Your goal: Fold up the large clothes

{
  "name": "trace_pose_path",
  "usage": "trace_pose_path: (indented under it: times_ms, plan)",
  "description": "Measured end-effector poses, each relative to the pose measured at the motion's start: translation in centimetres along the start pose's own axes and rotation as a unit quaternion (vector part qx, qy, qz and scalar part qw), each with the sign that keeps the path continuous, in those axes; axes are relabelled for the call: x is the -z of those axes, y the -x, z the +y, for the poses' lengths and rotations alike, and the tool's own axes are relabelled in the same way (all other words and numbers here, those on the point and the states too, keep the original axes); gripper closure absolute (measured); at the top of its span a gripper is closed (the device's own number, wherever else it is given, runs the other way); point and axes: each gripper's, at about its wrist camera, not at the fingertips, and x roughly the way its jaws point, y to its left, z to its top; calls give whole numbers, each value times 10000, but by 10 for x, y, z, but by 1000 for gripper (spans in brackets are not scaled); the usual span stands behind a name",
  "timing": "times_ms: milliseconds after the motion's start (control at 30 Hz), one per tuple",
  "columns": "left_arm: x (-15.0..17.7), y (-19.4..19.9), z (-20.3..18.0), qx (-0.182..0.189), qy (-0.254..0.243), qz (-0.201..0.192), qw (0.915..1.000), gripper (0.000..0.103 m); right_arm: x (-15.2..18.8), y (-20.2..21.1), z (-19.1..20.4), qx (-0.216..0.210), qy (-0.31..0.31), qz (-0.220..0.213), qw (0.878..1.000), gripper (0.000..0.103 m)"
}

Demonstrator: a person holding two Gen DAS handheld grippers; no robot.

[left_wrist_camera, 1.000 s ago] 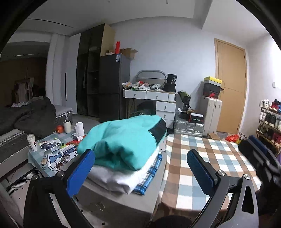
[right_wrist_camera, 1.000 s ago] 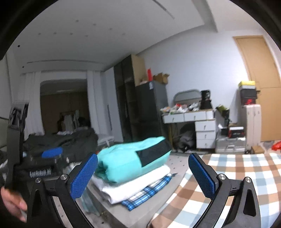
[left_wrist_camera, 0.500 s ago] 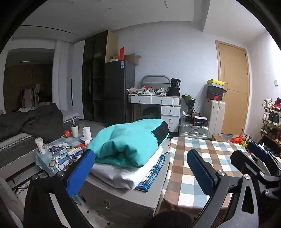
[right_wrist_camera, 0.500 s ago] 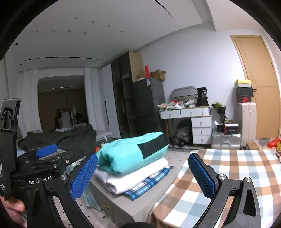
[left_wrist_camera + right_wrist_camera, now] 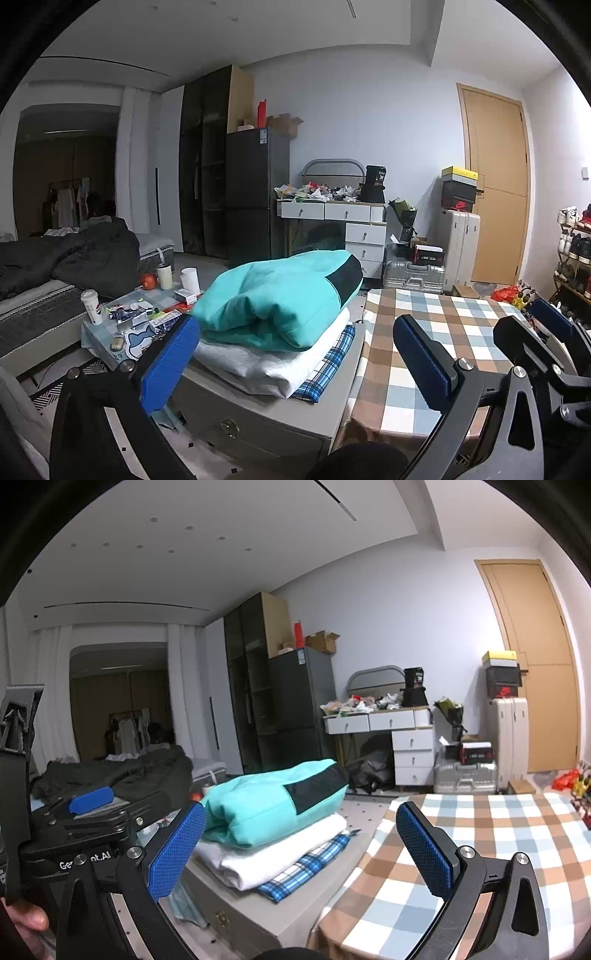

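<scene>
Left wrist: our left gripper (image 5: 295, 354) spread wide, holding nothing; ribbed blue pads (image 5: 170, 363). Ahead, on a grey chest (image 5: 258, 424): puffy teal jacket (image 5: 280, 295), white fold (image 5: 280, 365), plaid cloth (image 5: 328, 365).

Right wrist: our right gripper (image 5: 301, 843) equally wide, empty; checked tablecloth (image 5: 480, 834) beneath.

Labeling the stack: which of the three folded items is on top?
The teal garment, the one with a black panel. It rests on the white one; the blue plaid one is at the bottom.

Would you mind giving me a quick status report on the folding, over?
Left gripper and right gripper open, empty. Teal garment folded atop white garment and plaid garment on grey cabinet. Checkered table bare.
</scene>
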Motion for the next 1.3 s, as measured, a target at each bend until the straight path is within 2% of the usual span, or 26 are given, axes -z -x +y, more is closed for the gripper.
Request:
trace_pose_path:
  times_ms: [367,833,1300]
  plan:
    - [1,-4,2,140,84,67,9998,1,-1,15,3,188,161,-401,9989,0]
    - [12,-9,-7,249,76,261,9993,1,15,-1,-2,300,93,-105,9995,0]
    - [14,-4,-9,208,91,264,9994,1,18,5,-4,391,48,-191,9990,0]
